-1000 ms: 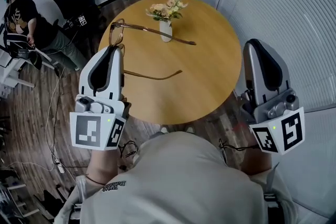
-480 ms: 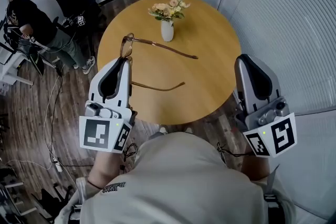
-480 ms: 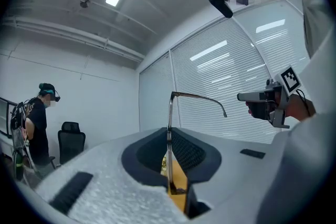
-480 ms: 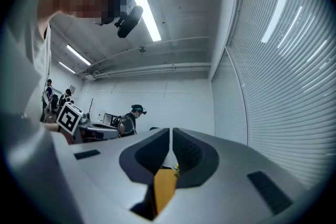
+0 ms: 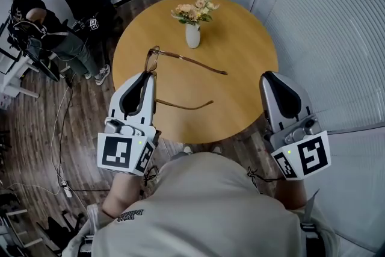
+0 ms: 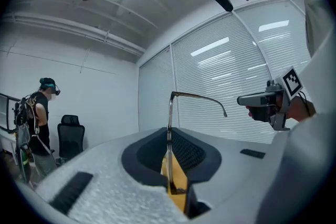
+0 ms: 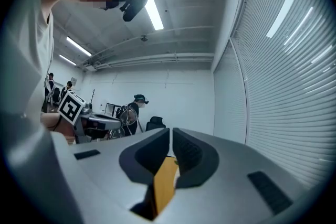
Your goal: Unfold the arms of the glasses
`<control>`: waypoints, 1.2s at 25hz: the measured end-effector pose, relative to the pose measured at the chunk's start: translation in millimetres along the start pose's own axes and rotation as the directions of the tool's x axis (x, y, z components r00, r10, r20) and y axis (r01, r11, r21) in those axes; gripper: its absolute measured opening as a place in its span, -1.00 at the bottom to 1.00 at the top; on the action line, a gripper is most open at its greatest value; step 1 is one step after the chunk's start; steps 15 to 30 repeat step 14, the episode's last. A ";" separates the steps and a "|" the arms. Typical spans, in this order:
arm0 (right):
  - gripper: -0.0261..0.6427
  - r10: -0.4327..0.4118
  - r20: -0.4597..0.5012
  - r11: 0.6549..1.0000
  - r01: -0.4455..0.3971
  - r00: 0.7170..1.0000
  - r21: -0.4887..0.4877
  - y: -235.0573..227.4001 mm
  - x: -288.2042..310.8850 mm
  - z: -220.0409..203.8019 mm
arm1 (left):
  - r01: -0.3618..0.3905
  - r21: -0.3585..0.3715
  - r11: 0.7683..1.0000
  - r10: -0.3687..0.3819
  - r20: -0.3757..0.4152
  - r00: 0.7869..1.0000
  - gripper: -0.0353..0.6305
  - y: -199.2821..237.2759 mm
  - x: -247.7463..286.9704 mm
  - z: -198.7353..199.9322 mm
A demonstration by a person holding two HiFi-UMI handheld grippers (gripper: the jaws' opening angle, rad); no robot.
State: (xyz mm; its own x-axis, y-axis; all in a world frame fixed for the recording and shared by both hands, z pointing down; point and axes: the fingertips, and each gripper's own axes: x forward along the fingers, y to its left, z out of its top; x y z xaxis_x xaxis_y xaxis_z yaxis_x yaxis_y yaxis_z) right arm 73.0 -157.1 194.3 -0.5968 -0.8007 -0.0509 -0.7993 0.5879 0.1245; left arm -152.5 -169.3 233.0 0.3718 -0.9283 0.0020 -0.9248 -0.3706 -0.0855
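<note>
Glasses (image 5: 191, 62) are pinched at the front frame in the left gripper's (image 5: 146, 78) jaws, above the worktop (image 5: 246, 39) on the near side of the vase (image 5: 192, 36). Both arms already look swung out, reaching rightward. The right gripper (image 5: 274, 78) hangs near-right of the vase, jaws pressed together on nothing. Best play, I'd say: a gentle pinch, frame lowered level, both arm tips landing together.
</note>
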 end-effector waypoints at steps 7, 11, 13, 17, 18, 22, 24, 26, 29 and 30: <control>-0.80 -0.005 -0.044 1.000 0.006 0.999 0.019 -1.0 0.6 -15.9 | -0.002 -0.028 1.000 0.001 -0.034 0.999 -0.77 -0.6 4.8 -15.4; -0.80 -0.010 -0.051 1.000 0.010 0.999 0.008 -2.4 0.5 -19.5 | 0.002 -0.019 1.000 -0.003 -0.045 0.999 -0.77 -1.0 7.6 -20.1; -0.80 -0.015 -0.059 1.000 0.015 0.998 -0.006 -3.8 1.9 -23.1 | 0.003 -0.016 1.000 -0.004 -0.057 0.998 -0.77 -0.7 10.1 -25.2; -0.80 -0.018 -0.063 1.000 0.018 0.998 -0.012 -4.5 2.7 -25.0 | 0.004 -0.014 1.000 -0.005 -0.062 0.998 -0.77 -0.6 11.3 -27.8; -0.80 -0.018 -0.063 1.000 0.018 0.998 -0.012 -4.5 2.7 -25.0 | 0.004 -0.014 1.000 -0.005 -0.062 0.998 -0.77 -0.6 11.3 -27.8; -0.80 -0.018 -0.063 1.000 0.018 0.998 -0.012 -4.5 2.7 -25.0 | 0.004 -0.014 1.000 -0.005 -0.062 0.998 -0.77 -0.6 11.3 -27.8; -0.80 -0.018 -0.063 1.000 0.018 0.998 -0.012 -4.5 2.7 -25.0 | 0.004 -0.014 1.000 -0.005 -0.062 0.998 -0.77 -0.6 11.3 -27.8; -0.80 -0.018 -0.063 1.000 0.018 0.998 -0.012 -4.5 2.7 -25.0 | 0.004 -0.014 1.000 -0.005 -0.062 0.998 -0.77 -0.6 11.3 -27.8; -0.80 -0.018 -0.063 1.000 0.018 0.998 -0.012 -4.5 2.7 -25.0 | 0.004 -0.014 1.000 -0.005 -0.062 0.998 -0.77 -0.6 11.3 -27.8; -0.80 -0.018 -0.063 1.000 0.018 0.998 -0.012 -4.5 2.7 -25.0 | 0.004 -0.014 1.000 -0.005 -0.062 0.998 -0.77 -0.6 11.3 -27.8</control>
